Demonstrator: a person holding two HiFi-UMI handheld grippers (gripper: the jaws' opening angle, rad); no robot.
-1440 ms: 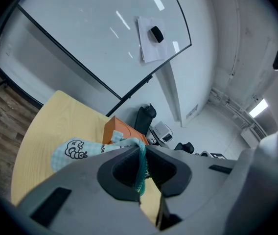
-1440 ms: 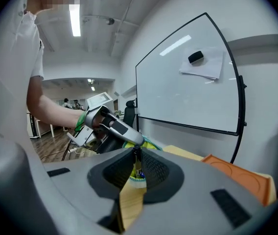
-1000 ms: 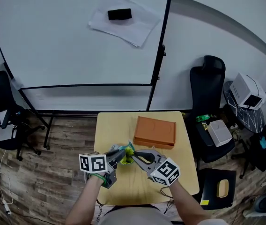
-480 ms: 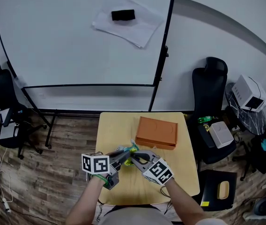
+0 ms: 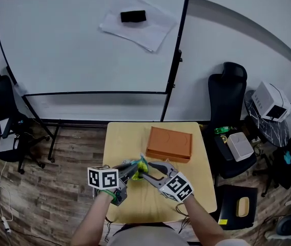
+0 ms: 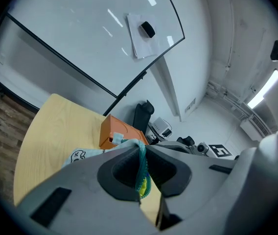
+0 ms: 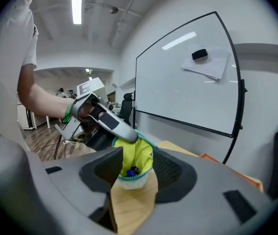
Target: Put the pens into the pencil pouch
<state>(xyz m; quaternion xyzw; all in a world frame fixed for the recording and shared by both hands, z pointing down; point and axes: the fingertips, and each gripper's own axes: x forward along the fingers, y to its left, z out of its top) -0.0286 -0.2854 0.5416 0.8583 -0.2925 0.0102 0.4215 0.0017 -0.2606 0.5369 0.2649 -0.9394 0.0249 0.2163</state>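
The pencil pouch [image 7: 134, 160] is over the near half of the tan table [image 5: 120, 137], caught between the two grippers. Its mouth is open, so you can see the yellow lining and teal zipper edge, and there's a blue pen [image 7: 130, 171] down inside.

The left gripper [image 5: 134, 166] has its jaws pressed together on the zipper edge, pinching the fabric. The right gripper [image 5: 146, 174] comes in from the other side with its jaws spread and the open mouth sitting between them. I honestly can't tell if its pads are actually squeezing the pouch.

Further back on the table is a flat orange box [image 5: 170, 143], well apart from the pouch. Behind the table there's a big whiteboard [image 5: 84, 45], and a black office chair [image 5: 226, 94] off to the right.
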